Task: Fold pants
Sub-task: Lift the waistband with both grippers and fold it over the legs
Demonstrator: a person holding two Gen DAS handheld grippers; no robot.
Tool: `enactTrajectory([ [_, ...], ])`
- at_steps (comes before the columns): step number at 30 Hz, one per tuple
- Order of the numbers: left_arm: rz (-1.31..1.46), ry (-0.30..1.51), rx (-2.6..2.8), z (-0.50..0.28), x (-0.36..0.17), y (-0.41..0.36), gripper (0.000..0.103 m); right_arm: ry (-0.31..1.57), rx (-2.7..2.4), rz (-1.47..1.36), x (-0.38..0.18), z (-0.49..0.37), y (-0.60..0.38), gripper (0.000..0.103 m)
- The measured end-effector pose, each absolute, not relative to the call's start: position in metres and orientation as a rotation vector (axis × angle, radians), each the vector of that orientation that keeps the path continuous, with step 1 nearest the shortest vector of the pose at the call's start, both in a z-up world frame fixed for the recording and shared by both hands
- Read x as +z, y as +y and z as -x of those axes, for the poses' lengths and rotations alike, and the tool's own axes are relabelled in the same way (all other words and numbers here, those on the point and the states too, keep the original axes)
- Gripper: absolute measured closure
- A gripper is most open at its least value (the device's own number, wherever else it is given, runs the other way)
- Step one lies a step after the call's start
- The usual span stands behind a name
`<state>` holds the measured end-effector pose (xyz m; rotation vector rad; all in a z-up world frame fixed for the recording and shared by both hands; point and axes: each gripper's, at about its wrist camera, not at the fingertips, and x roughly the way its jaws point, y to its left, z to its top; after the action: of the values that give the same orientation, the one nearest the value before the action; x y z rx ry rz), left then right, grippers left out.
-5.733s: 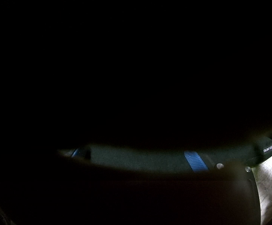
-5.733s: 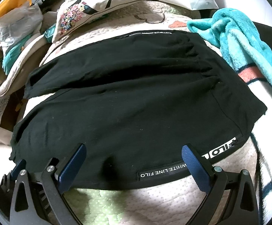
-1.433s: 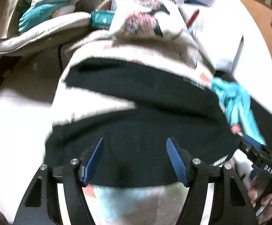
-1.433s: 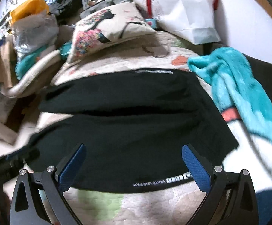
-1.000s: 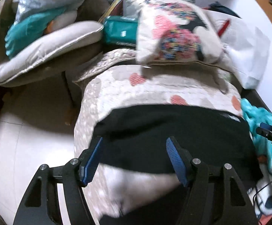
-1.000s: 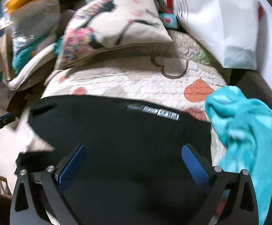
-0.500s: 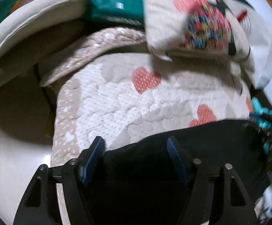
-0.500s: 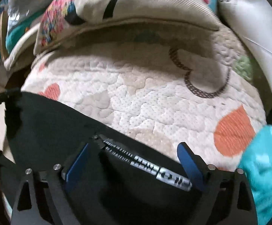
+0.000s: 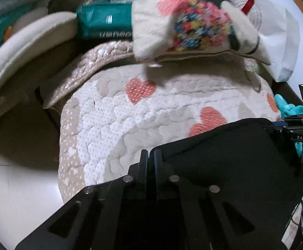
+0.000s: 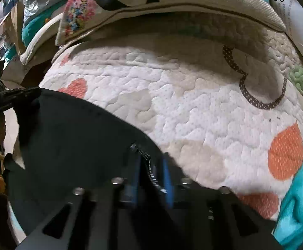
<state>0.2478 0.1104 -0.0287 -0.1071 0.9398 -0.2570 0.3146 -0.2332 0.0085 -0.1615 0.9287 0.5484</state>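
Both grippers pinch the pants' [image 9: 224,156] far edge: left gripper [image 9: 149,156] near the quilt's [image 9: 113,120] left edge, right gripper [image 10: 150,166] clamped on the waistband; bare quilt beyond.

Left gripper [image 9: 149,156] pinches the black pants [image 9: 224,152] at their far edge on the heart-patterned quilt [image 9: 130,108], floral pillow [image 9: 193,20] beyond.

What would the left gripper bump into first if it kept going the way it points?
Probably the heart-patterned quilt. The left gripper is shut on the far edge of the black pants and aims downward past that edge, so the quilt comes next. The flowery pillow looks farther off, though depth is hard to judge.
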Motion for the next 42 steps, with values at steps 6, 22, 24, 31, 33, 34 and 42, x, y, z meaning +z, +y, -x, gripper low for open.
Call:
enactTrajectory([
  [6,0.119,0.857,-0.252,-0.194,0.013,0.108,0.098,0.868,0.525,0.137,0.033,-0.261,-0.233,0.093],
  [22,-0.083,0.907,-0.178,-0.016,0.001,0.09,0.096,0.974,0.483,0.229,-0.018,-0.08,-0.231,0.093],
  [24,-0.112,0.97,-0.163,-0.004,-0.009,0.088,0.093,1.032,0.471,0.281,-0.039,-0.063,-0.223,0.093],
  [31,-0.129,1.091,-0.046,0.028,-0.008,0.106,0.093,1.118,0.454,0.374,-0.061,-0.032,-0.218,0.092],
  [33,-0.083,1.106,0.029,0.033,-0.004,0.125,0.093,1.146,0.446,0.361,-0.061,-0.028,-0.222,0.091],
  [34,-0.053,1.11,0.062,0.034,-0.002,0.134,0.093,1.146,0.429,0.362,-0.06,-0.026,-0.224,0.09],
  [42,0.324,1.054,0.095,0.002,-0.011,0.175,0.078,1.04,0.453,0.29,-0.034,-0.01,-0.233,0.068],
])
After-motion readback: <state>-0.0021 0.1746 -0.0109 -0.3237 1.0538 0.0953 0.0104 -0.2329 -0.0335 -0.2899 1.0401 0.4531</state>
